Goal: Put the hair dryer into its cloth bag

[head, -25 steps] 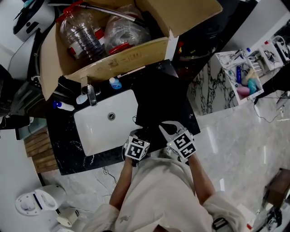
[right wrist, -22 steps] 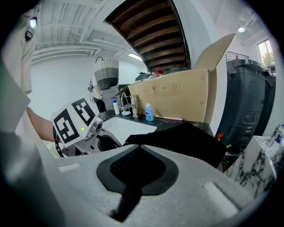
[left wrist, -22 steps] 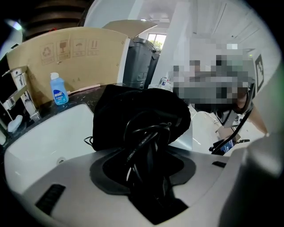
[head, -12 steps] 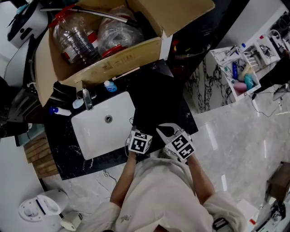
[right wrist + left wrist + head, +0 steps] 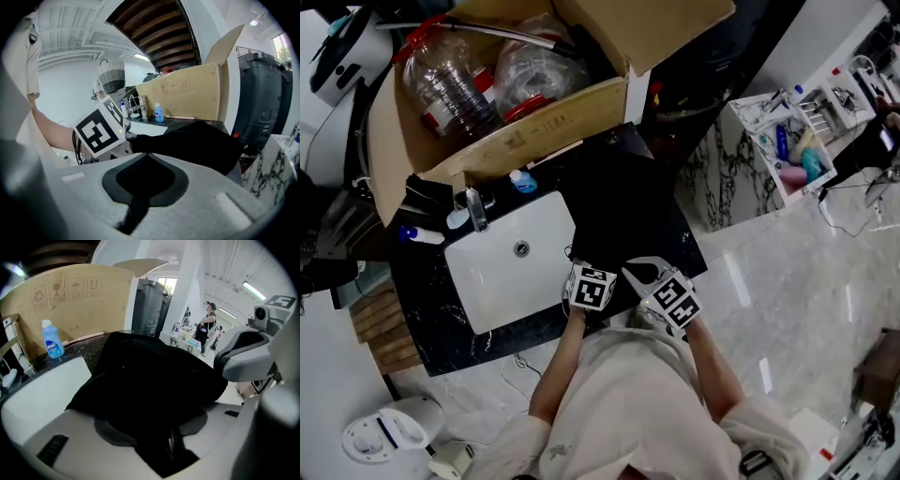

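Grips black cloth bag (image 5: 154, 376) in left claw (image 5: 154, 423), jaws just easing wider, over black marble tabletop (image 5: 431, 311); holds right claw (image 5: 145, 180) closed, empty.

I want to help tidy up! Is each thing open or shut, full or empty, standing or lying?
White sink: empty.
Black cloth bag: heaped beside the sink, edge pinched.
Left tongs: shut on the black cloth bag.
Right tongs: shut, nothing clearly between them.
Brown cardboard box: flaps open, clear plastic bottles inside.
Small blue plastic bottle: upright, cap on.
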`<state>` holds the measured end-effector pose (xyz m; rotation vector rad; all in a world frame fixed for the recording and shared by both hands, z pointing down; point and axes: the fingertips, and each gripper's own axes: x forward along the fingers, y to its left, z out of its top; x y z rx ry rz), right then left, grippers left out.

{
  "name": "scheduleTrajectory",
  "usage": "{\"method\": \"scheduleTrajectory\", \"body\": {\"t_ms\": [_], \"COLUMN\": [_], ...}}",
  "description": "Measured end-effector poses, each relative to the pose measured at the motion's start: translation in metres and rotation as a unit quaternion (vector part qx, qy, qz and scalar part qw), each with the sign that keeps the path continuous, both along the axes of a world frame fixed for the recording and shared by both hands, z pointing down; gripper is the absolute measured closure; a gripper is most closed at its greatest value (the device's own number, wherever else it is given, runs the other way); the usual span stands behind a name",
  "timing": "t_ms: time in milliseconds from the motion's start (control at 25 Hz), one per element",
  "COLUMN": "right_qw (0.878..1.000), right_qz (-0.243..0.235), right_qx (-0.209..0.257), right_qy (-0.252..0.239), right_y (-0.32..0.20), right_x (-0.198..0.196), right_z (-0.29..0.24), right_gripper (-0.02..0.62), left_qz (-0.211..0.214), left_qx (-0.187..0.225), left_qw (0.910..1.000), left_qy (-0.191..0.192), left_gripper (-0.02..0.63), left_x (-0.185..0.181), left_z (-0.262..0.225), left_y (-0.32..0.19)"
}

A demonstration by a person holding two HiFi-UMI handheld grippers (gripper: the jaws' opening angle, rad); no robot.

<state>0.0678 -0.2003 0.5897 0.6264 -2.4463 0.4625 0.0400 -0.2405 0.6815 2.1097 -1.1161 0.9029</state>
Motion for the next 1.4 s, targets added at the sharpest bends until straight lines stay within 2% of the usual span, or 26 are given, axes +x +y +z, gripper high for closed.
{"method": "scheduleTrajectory", "body": {"t_ms": [240,360,440,600,760,1040,1200,1400], "right_qw": [1.000,1.000,1.000,1.000,1.000,1.000,1.000,1.000], "right_qz": [0.001,0.002,0.002,0.005,0.008,0.007,0.007,0.007], "right_qx": [-0.004,-0.003,-0.001,0.000,0.003,0.005,0.006,0.007], "right_qy": [0.000,-0.002,-0.003,-0.004,-0.005,-0.006,-0.005,-0.004], "right_y": [0.000,0.000,-0.001,-0.004,-0.006,-0.007,-0.008,-0.007], "right_x": [0.001,0.001,0.001,0.003,0.005,0.006,0.004,0.004], "right_z": [0.003,0.001,0.000,0.000,-0.002,-0.002,-0.002,-0.003], "right_gripper": [0.586,0.586,0.586,0.586,0.586,0.586,0.586,0.586], "left_qz": [0.002,0.026,0.031,0.035,0.042,0.045,0.067,0.078], "left_qx": [-0.005,-0.001,0.006,0.025,0.033,0.024,0.006,-0.020], "left_qw": [1.0000,0.9995,0.9995,0.9989,0.9982,0.9983,0.9974,0.9957], "left_qy": [0.008,0.015,0.008,-0.021,-0.028,-0.029,-0.027,-0.046], "left_gripper": [0.391,0.344,0.319,0.308,0.305,0.295,0.290,0.288], "left_x": [0.000,0.006,0.006,0.000,-0.008,-0.024,-0.026,-0.035], "left_z": [-0.001,-0.004,-0.007,-0.016,-0.026,-0.027,-0.023,-0.007], "left_y": [0.003,0.009,0.011,0.016,0.029,0.048,0.063,0.080]}}
